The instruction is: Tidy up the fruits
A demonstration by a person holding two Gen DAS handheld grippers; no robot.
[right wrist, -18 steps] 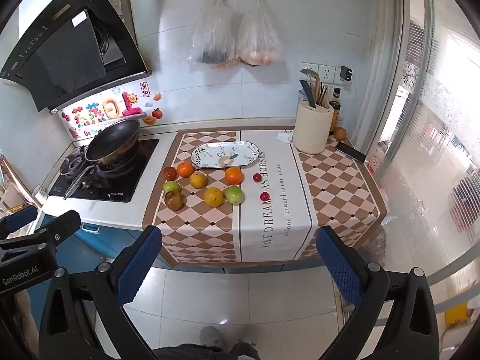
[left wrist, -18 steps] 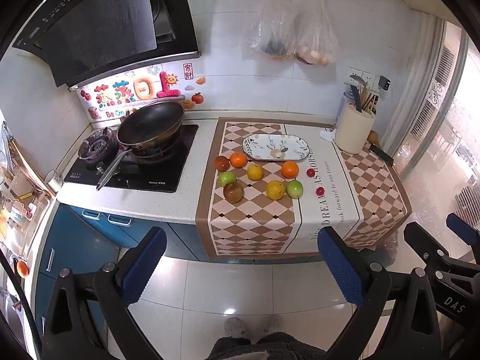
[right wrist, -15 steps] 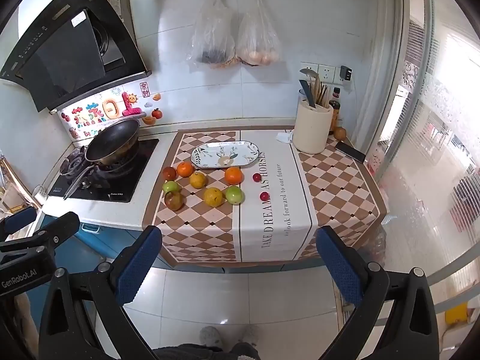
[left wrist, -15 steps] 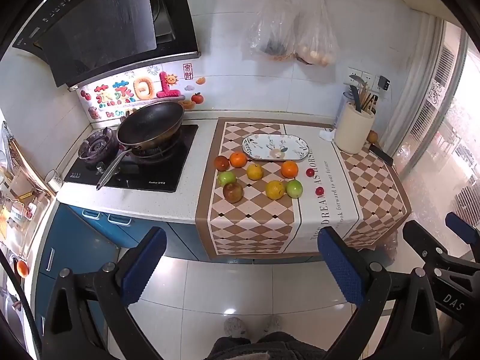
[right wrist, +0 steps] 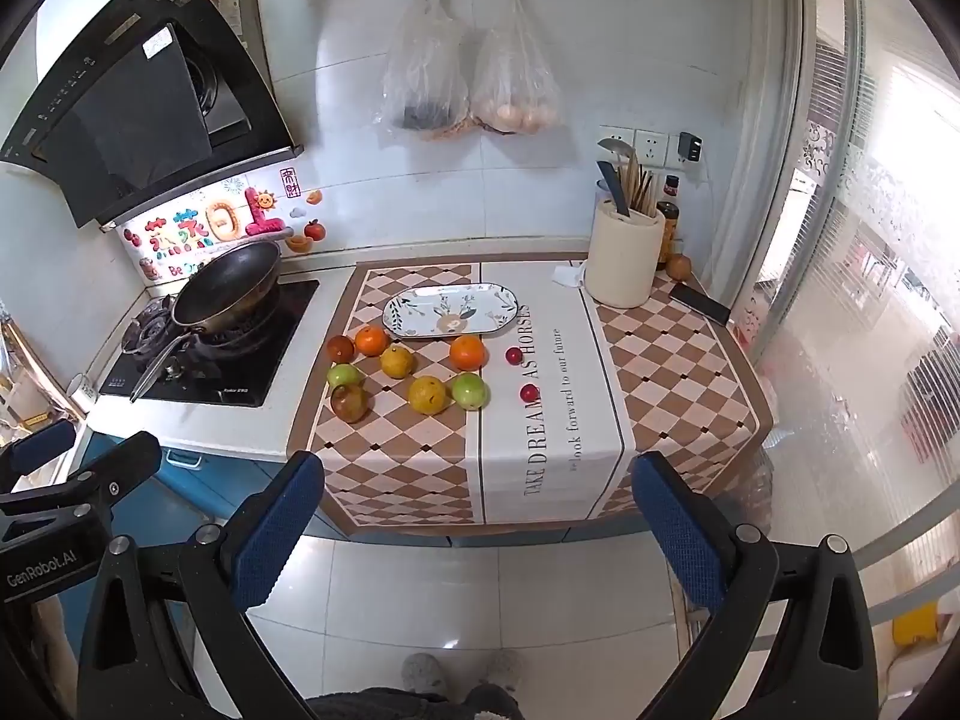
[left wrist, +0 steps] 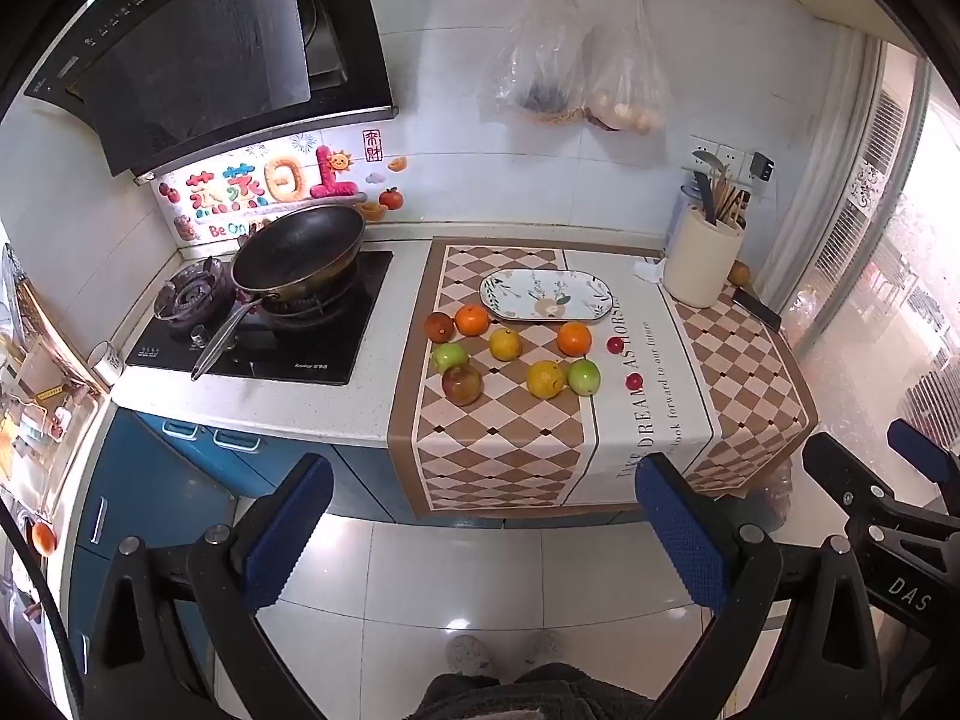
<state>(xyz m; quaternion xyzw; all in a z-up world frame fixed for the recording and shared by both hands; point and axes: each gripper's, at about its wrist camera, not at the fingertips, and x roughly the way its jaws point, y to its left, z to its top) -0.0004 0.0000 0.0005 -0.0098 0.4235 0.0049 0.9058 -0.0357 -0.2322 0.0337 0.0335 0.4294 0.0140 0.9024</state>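
Both black two-finger grippers with blue pads, the left gripper (left wrist: 483,531) and the right gripper (right wrist: 477,525), hang over the tiled floor well short of the counter, jaws spread wide and holding nothing. On the brown-and-cream checkered table runner (left wrist: 498,432) the oval white leaf-patterned plate (left wrist: 547,295) lies with its long axis running left to right, parallel to the wall, with the scattered oranges, green apples, yellow and red fruits (left wrist: 510,354) just in front of it. Compared with half a second ago, nothing on the counter has moved and the grippers have barely shifted.
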